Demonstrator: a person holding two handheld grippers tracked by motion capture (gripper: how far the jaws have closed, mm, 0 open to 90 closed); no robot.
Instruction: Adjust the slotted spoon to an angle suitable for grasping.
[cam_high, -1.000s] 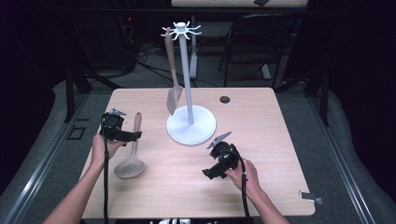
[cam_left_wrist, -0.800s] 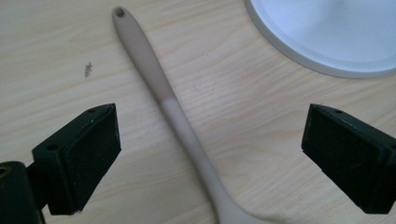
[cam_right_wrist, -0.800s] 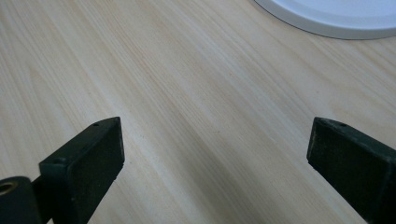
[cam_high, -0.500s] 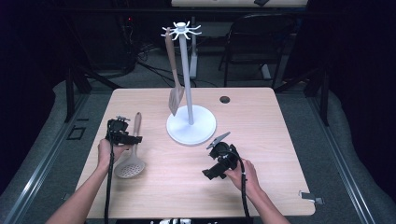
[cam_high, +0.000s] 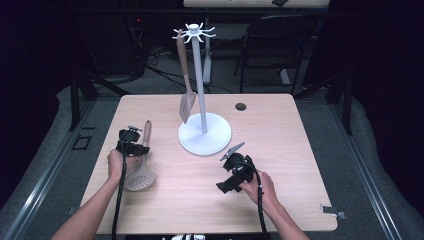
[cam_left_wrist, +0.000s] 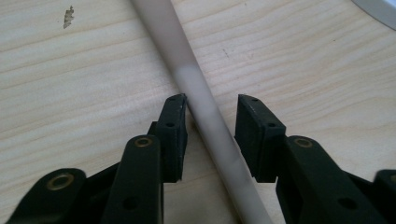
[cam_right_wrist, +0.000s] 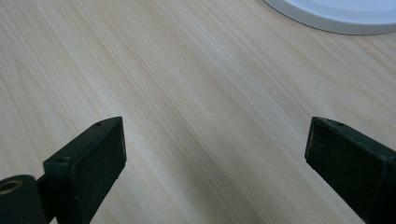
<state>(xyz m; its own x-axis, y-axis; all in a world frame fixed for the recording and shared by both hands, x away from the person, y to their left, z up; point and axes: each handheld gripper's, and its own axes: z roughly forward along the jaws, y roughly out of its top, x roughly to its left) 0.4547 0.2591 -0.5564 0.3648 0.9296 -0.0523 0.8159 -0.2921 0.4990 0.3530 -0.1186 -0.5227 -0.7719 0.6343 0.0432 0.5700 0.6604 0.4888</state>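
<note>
A slotted spoon (cam_high: 140, 176) with a pale wooden handle (cam_left_wrist: 187, 70) lies flat at the table's left. My left gripper (cam_high: 135, 146) is down over that handle. In the left gripper view the jaws (cam_left_wrist: 212, 107) stand open on either side of it; the left pad touches or nearly touches the handle, and a gap shows at the right pad. My right gripper (cam_high: 234, 162) rests low over bare wood near the front, its jaws (cam_right_wrist: 215, 140) wide open with nothing between them. A white utensil stand (cam_high: 205, 135) has a wooden spatula (cam_high: 186, 100) hanging from a top hook.
The stand's round base (cam_right_wrist: 336, 14) lies just beyond the right gripper, and its edge (cam_left_wrist: 380, 7) shows past the left one. A dark cable hole (cam_high: 241, 106) is in the table's far right part. A chair (cam_high: 270, 45) stands behind the table.
My left gripper has shifted a little right and toward the near edge, coming down over the spoon's handle. The right gripper has stayed almost in place.
</note>
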